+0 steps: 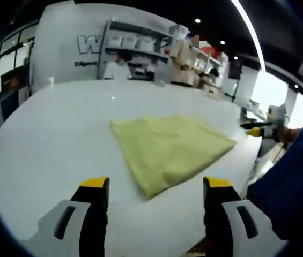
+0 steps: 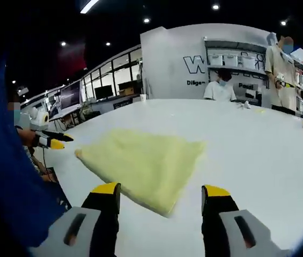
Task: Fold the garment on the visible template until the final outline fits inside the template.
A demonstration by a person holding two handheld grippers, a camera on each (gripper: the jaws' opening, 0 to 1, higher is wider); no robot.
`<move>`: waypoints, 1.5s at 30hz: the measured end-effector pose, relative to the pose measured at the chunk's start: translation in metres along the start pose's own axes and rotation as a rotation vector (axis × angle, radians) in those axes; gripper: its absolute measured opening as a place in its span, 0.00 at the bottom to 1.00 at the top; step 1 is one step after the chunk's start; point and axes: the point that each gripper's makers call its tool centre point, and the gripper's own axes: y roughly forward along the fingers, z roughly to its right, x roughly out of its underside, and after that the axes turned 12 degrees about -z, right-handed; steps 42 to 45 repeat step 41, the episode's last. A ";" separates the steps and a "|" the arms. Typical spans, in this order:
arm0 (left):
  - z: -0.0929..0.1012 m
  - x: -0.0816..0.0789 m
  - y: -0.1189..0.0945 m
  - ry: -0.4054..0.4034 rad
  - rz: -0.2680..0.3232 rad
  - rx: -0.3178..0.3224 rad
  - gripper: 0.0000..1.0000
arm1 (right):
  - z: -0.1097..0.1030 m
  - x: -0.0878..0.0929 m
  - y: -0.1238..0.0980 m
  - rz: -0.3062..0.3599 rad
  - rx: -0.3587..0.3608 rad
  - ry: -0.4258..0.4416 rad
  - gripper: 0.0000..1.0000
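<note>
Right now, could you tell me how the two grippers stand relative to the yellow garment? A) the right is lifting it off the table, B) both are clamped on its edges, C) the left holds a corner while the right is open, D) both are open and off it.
D: the left gripper and the right gripper both show spread jaws with nothing between them, and the yellow garment lies flat on the white table.

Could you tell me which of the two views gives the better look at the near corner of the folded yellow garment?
The left gripper view: the yellow garment lies centred between the left tool's open jaws, its near corner and layered edge unobstructed. The right gripper view shows the same garment flatter, one end running toward the blue sleeve.
</note>
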 end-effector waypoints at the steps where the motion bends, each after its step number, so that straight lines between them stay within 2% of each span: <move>1: 0.003 -0.001 -0.003 -0.004 0.005 0.002 0.89 | -0.001 -0.002 -0.002 0.006 0.002 0.001 0.65; 3: 0.007 -0.002 -0.007 -0.008 0.017 0.008 0.99 | -0.002 -0.003 -0.005 0.014 0.002 0.003 0.72; 7: 0.008 -0.004 -0.013 -0.016 0.055 -0.004 0.99 | -0.011 -0.007 -0.011 0.032 -0.003 0.004 0.88; 9: 0.006 -0.006 -0.016 -0.040 0.077 -0.007 0.99 | -0.015 -0.010 -0.012 0.044 0.001 0.007 1.00; 10: 0.006 -0.010 -0.019 -0.067 0.105 -0.012 0.99 | -0.017 -0.012 -0.013 0.058 -0.003 0.016 0.99; 14: 0.007 -0.018 -0.027 -0.080 0.135 -0.028 0.99 | -0.014 -0.011 -0.014 0.069 0.011 0.051 1.00; 18: 0.007 -0.025 -0.031 -0.082 0.151 -0.038 0.99 | -0.011 -0.020 -0.018 0.118 0.029 0.092 1.00; 21: 0.004 -0.024 -0.028 -0.092 0.160 -0.041 0.99 | -0.011 -0.018 -0.017 0.111 0.025 0.096 1.00; 23: 0.005 -0.025 -0.029 -0.103 0.159 -0.040 0.99 | -0.007 -0.013 -0.017 0.114 0.026 0.102 1.00; 27: 0.008 -0.026 -0.030 -0.097 0.160 -0.037 0.99 | -0.004 -0.015 -0.018 0.140 0.029 0.138 1.00; 32: 0.013 -0.025 -0.027 -0.104 0.152 -0.026 0.99 | -0.006 -0.018 -0.014 0.145 0.034 0.136 1.00; 45: 0.015 -0.024 -0.026 -0.099 0.140 -0.020 0.99 | -0.006 -0.013 -0.010 0.131 0.029 0.150 1.00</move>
